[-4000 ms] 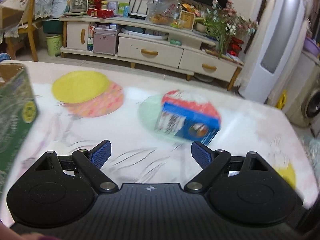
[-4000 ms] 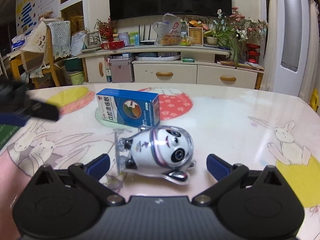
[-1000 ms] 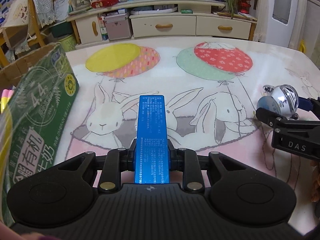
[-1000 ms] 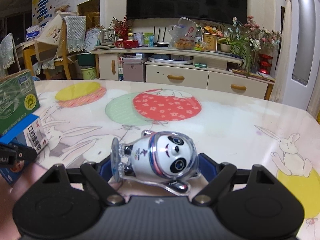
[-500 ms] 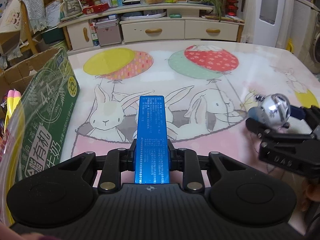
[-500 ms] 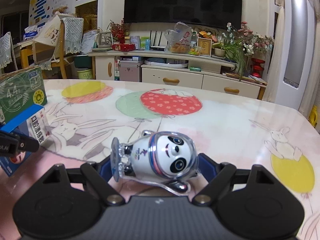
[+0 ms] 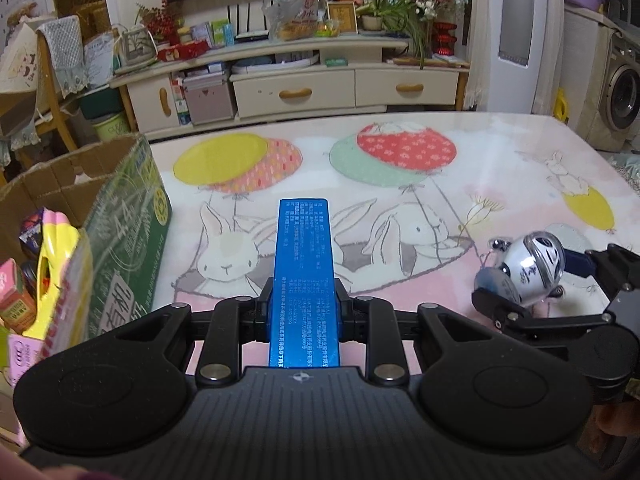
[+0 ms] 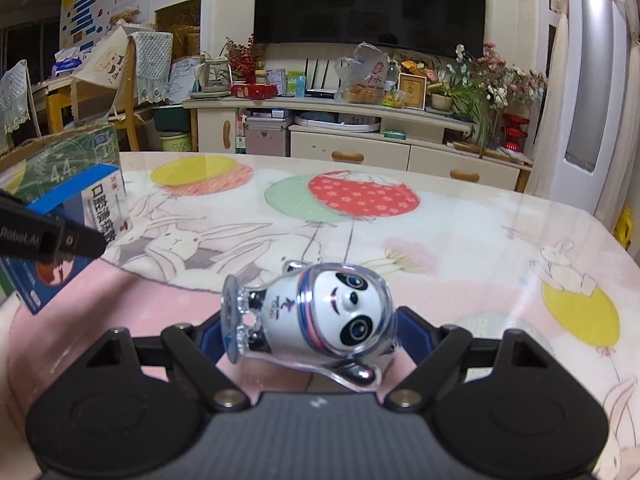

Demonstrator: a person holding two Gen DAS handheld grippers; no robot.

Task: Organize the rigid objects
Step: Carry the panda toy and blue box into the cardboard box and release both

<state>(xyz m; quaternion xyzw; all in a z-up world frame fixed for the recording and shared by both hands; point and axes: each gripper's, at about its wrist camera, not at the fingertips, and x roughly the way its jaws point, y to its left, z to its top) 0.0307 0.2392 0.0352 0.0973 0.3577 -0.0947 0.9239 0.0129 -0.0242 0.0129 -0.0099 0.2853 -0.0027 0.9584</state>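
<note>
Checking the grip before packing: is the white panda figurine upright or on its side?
On its side: the white panda figurine lies across the right gripper, base left, head right.

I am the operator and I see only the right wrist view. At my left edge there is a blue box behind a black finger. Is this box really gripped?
Observer: Yes. In the left wrist view the left gripper is shut on the blue box, narrow side up.
Operator: The green carton, is it open?
Observer: Yes, the green carton has its flaps up.
Operator: Is something inside?
Observer: Yes, a yellow toy and small packets.
</note>
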